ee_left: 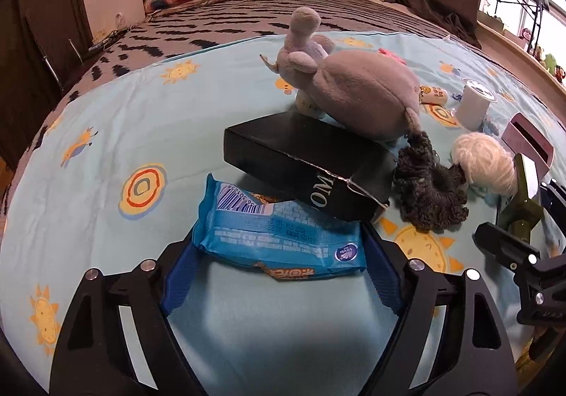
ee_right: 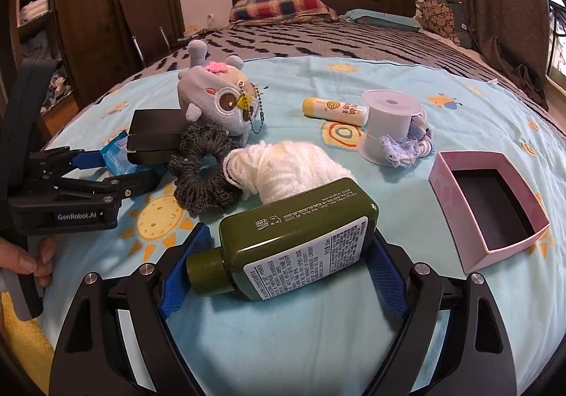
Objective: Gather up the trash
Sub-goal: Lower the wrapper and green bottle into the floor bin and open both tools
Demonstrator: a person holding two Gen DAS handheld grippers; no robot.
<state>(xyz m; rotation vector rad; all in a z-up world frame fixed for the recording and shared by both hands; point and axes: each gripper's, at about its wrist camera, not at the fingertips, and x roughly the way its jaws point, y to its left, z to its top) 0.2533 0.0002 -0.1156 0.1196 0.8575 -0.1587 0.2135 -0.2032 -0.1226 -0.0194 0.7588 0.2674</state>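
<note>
Between the left gripper [ee_left: 279, 270] pads sits the blue wrapper [ee_left: 279, 236], its far edge tucked under the black box [ee_left: 311, 166]; the jaws bracket it, contact uncertain. Draw it nearward, flat, so the box stays put. Right gripper [ee_right: 283, 261] clamps the green bottle [ee_right: 293, 240].

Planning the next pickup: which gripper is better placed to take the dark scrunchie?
Neither is free: the left gripper brackets the blue wrapper, the right gripper the green bottle. Once emptied, probably right: the scrunchie lies just beyond its bottle.
</note>
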